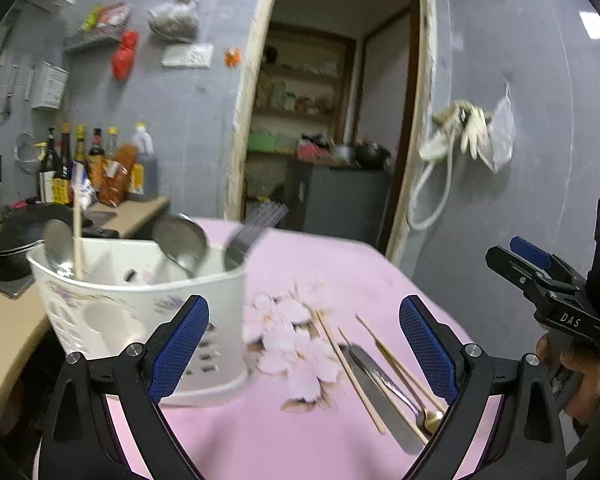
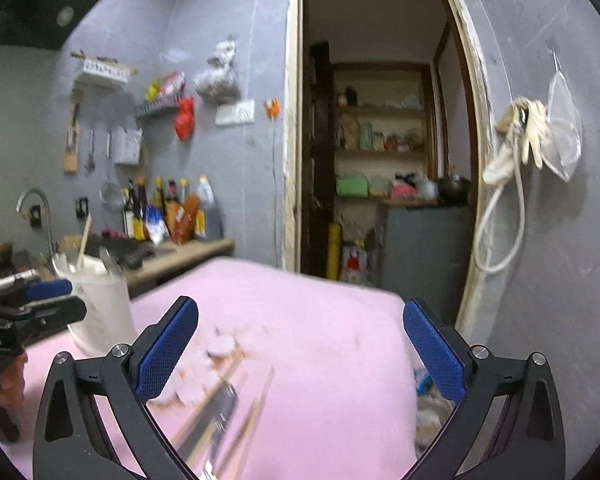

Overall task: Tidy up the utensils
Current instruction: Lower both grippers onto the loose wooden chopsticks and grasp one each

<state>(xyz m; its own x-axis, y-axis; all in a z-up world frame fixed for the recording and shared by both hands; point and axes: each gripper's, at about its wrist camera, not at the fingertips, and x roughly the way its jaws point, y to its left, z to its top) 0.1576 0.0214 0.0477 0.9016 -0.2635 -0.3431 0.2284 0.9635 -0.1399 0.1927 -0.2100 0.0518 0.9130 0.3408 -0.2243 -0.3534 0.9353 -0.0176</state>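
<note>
While loose on the pink tablecloth [image 1: 300, 268], lying in a fanned cluster: pale wooden chopsticks [image 1: 350, 368], a flat grey-bladed knife [image 1: 380, 392], a slim steel spoon [image 1: 404, 396] and a gold-tipped utensil [image 1: 432, 420], all at about five o'clock in the left wrist view, just beside a patch of paler flower shapes printed on the cloth. At nine o'clock there, a white plastic utensil caddy [image 1: 140, 304] with slotted walls and a faint floral print, divided into compartments, holding round steel ladle bowls [image 1: 180, 240] and one upright wooden stick [image 1: 77, 240]. Left gripper [image 1: 304, 340] spread wide, blue cross-hatched pads [image 1: 180, 344] gripping nothing, caddy and loose cutlery framed between its black fingers. Right gripper [image 2: 300, 352] likewise spread wide and empty, seen from its own camera above the same cutlery, there smeared by blur at six o'clock. Shown only from the right wrist: a curved chrome faucet [image 2: 36, 208] at nine o'clock and the caddy's narrow end. Shown only from the left wrist: the caddy's dividers and the sharp outlines of each utensil. In both views, dark sauce bottles [image 1: 80, 164] on a tan counter, against a grey wall.
</note>
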